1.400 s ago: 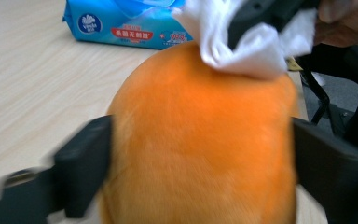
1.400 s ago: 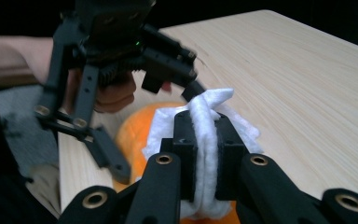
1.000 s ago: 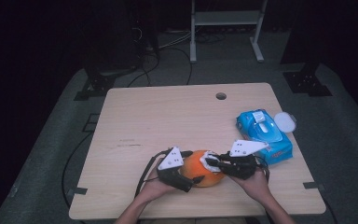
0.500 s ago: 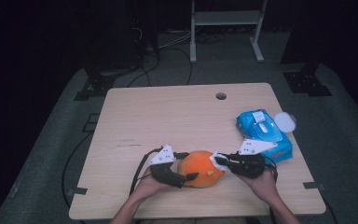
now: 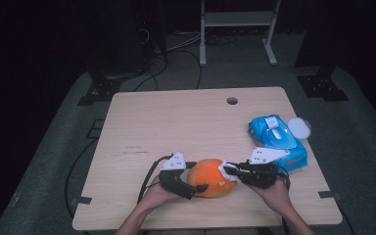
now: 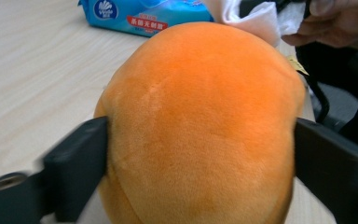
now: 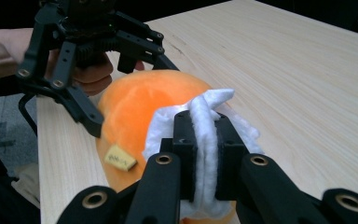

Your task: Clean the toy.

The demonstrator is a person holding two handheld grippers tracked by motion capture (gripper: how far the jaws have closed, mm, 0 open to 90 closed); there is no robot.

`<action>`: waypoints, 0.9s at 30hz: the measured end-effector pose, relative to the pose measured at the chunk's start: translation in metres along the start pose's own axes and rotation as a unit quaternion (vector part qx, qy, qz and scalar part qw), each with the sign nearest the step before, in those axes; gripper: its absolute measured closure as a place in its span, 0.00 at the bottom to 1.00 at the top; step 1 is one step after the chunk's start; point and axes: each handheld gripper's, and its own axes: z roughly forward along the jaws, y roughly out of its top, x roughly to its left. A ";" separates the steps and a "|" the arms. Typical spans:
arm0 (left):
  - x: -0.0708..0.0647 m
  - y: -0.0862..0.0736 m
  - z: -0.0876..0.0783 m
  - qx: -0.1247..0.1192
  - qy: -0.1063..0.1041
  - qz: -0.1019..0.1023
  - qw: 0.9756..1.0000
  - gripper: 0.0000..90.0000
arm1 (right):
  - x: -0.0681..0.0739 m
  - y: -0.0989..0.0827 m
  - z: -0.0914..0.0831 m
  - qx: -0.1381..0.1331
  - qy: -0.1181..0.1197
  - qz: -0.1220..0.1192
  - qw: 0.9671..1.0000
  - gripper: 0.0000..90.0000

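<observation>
Two tongs work now: my left tongs [image 5: 199, 188] have just been closing and now clamp the orange plush toy [image 5: 210, 177] steady, while my right tongs [image 5: 227, 170], clenched on a white wipe [image 7: 204, 135], can start wiping it.

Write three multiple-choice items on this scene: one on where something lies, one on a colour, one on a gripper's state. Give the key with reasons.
1. Where does the blue wipes pack lie?
A. at the table's right edge
B. on the floor
C. at the table's left edge

2. What colour is the plush toy?
A. green
B. orange
C. purple

3. What is the right gripper doing?
A. standing open over bare wood
B. clamping a white wipe
C. holding the wipes pack

Key: 1 A, the high view shows the pack on the right; 2 B, the plush is orange in every view; 3 B, white cloth is pinched between its jaws.
</observation>
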 end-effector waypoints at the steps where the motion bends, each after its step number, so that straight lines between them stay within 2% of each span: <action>1: -0.004 0.005 -0.001 -0.021 0.022 0.035 0.999 0.30 | 0.001 0.004 -0.001 -0.009 -0.003 -0.005 1.000 0.90; 2: -0.007 0.006 0.000 -0.026 0.040 0.056 0.997 0.31 | 0.001 0.006 -0.002 -0.015 -0.003 -0.003 1.000 0.90; 3: -0.007 0.006 0.000 -0.026 0.040 0.056 0.997 0.32 | 0.001 0.006 -0.002 -0.015 -0.003 -0.003 1.000 0.90; 4: -0.011 0.007 0.003 -0.023 0.055 0.077 0.995 0.31 | 0.002 0.010 -0.001 -0.019 0.001 -0.005 1.000 0.90; 5: -0.014 0.005 0.008 -0.013 0.059 0.093 0.994 0.29 | 0.003 0.010 0.001 -0.013 -0.001 -0.013 1.000 0.90; 6: -0.013 0.004 0.008 -0.006 0.057 0.089 0.994 0.25 | 0.005 0.008 0.004 -0.004 -0.001 -0.017 1.000 0.90; 7: -0.011 0.003 0.008 -0.002 0.047 0.075 0.996 0.19 | 0.005 0.005 0.006 -0.001 0.003 -0.016 1.000 0.90; 8: -0.011 0.003 0.008 -0.002 0.047 0.075 0.996 0.13 | 0.005 0.005 0.006 -0.001 0.003 -0.016 1.000 0.90; 9: -0.007 0.003 0.008 0.000 0.033 0.045 0.998 0.13 | 0.005 0.003 0.008 -0.001 0.009 -0.010 1.000 0.90; 10: -0.005 0.003 0.008 -0.004 0.024 0.026 0.999 0.08 | 0.006 0.003 0.009 -0.001 0.013 -0.009 1.000 0.90; 11: -0.001 0.004 0.006 -0.011 0.010 -0.008 1.000 0.05 | 0.010 0.005 0.012 0.005 0.017 -0.016 1.000 0.90; 12: -0.001 0.004 0.006 -0.011 0.010 -0.008 1.000 0.08 | 0.010 0.005 0.012 0.005 0.017 -0.016 1.000 0.90; 13: -0.001 0.002 0.005 -0.007 0.012 0.001 1.000 0.08 | 0.013 0.005 0.014 0.007 0.017 -0.023 1.000 0.90; 14: -0.001 0.001 0.003 -0.010 0.016 0.009 1.000 0.15 | 0.016 0.006 0.015 0.009 0.012 -0.031 0.999 0.90; 15: 0.000 -0.001 0.002 -0.012 0.015 0.007 1.000 0.21 | 0.013 0.006 0.012 0.006 0.011 -0.029 1.000 0.90; 18: 0.001 -0.002 0.000 -0.008 0.014 0.014 1.000 0.23 | 0.008 0.004 0.007 0.007 0.001 -0.024 1.000 0.90; 19: 0.001 -0.004 -0.001 -0.005 0.013 0.019 1.000 0.23 | -0.001 -0.002 0.001 0.011 -0.014 -0.014 1.000 0.90; 20: 0.001 -0.004 -0.001 -0.005 0.013 0.019 1.000 0.23 | -0.001 -0.002 0.001 0.011 -0.014 -0.014 1.000 0.90; 22: 0.002 -0.005 -0.001 -0.009 0.009 0.017 1.000 0.23 | -0.008 -0.008 -0.003 0.016 -0.026 -0.001 1.000 0.90; 23: 0.003 -0.003 -0.001 -0.008 0.001 0.009 1.000 0.17 | -0.009 -0.011 -0.004 0.017 -0.026 0.005 1.000 0.90; 24: 0.003 -0.003 -0.001 -0.008 0.001 0.009 1.000 0.13 | -0.009 -0.011 -0.004 0.017 -0.026 0.005 1.000 0.90; 26: 0.005 0.000 -0.001 -0.010 -0.011 -0.016 1.000 0.13 | -0.006 -0.010 -0.002 0.017 -0.026 -0.002 0.999 0.90; 27: 0.005 -0.001 -0.002 -0.008 -0.006 -0.010 1.000 0.16 | -0.004 -0.007 0.001 0.016 -0.025 -0.004 1.000 0.90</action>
